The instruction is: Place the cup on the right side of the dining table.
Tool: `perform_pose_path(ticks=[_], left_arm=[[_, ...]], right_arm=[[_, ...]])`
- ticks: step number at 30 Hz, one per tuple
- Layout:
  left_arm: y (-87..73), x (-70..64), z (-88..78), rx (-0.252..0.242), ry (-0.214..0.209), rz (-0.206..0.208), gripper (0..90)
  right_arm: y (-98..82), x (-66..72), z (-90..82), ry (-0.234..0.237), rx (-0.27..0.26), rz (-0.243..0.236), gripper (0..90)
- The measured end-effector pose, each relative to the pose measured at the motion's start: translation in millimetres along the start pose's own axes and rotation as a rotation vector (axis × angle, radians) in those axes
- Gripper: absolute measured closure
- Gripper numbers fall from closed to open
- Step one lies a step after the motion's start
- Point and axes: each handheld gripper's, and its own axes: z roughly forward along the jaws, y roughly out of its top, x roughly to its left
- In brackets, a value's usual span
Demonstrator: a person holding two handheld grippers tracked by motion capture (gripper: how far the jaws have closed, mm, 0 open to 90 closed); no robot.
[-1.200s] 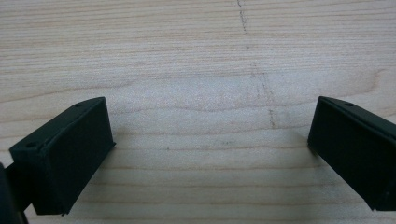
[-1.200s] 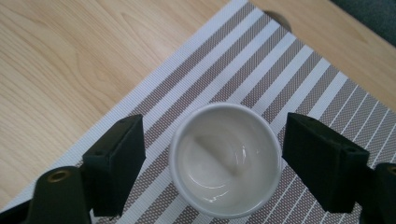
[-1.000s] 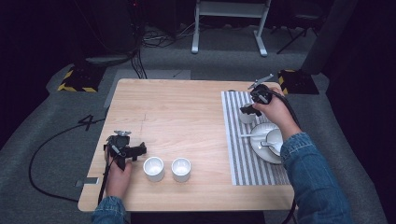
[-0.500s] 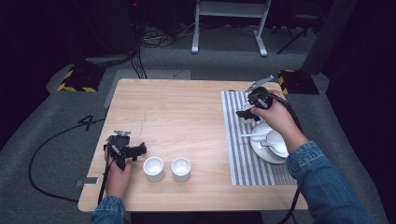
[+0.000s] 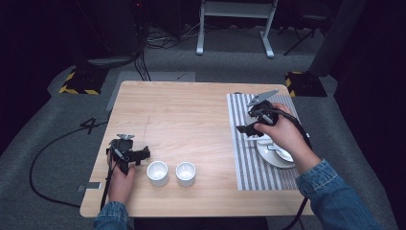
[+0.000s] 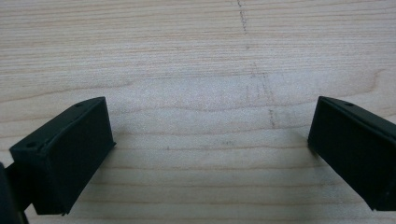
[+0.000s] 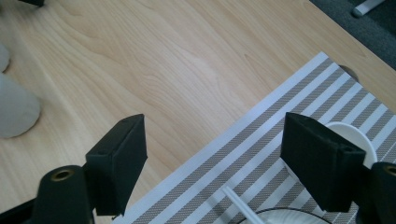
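Note:
Two small white cups point(image 5: 157, 172) point(image 5: 186, 173) stand side by side near the table's front edge. My left gripper point(image 5: 142, 154) rests on the wood just left of them, its jaws pointing at the nearer cup. In the left gripper view it point(image 6: 210, 122) is open wide over bare wood. My right gripper point(image 5: 245, 128) hovers at the left edge of the striped placemat point(image 5: 249, 163). In the right gripper view it point(image 7: 212, 135) is open, with nothing between the jaws. Behind the hand lies a white plate point(image 5: 282, 162). A small white dish point(image 7: 350, 133) and a white stick point(image 7: 240, 205) lie by the right jaw.
The wooden table point(image 5: 191, 115) has bare room across its middle and back. The two cups point(image 7: 14, 107) appear blurred at the left of the right gripper view. Cables trail over the grey floor point(image 5: 52, 143), and a white stand point(image 5: 234, 19) is behind the table.
My right gripper has come a little nearer and to the left, from the back of the placemat to its left edge. The left gripper and the cups have not moved.

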Motion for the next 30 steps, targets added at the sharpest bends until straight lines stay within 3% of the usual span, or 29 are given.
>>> perform_pose_path(ticks=[6, 16, 25, 30], left_arm=[[0.0, -0.4, 0.1, -0.003, 0.001, -0.005, 0.2], [0.2, -0.4, 0.4, -0.003, -0.001, -0.003, 0.2], [0.2, -0.5, 0.4, -0.003, -0.001, -0.002, 0.2], [0.2, -0.6, 0.3, -0.003, -0.001, -0.003, 0.2]], right_arm=[[-6.7, 19.2, -2.4, 0.017, -0.018, -0.027, 23.0], [-24.4, 39.8, -1.0, 0.014, -0.017, -0.043, 22.8], [-43.8, 54.0, 4.1, 0.038, -0.023, -0.047, 22.4], [-56.0, 59.5, 5.2, 0.026, -0.027, -0.052, 21.8]])
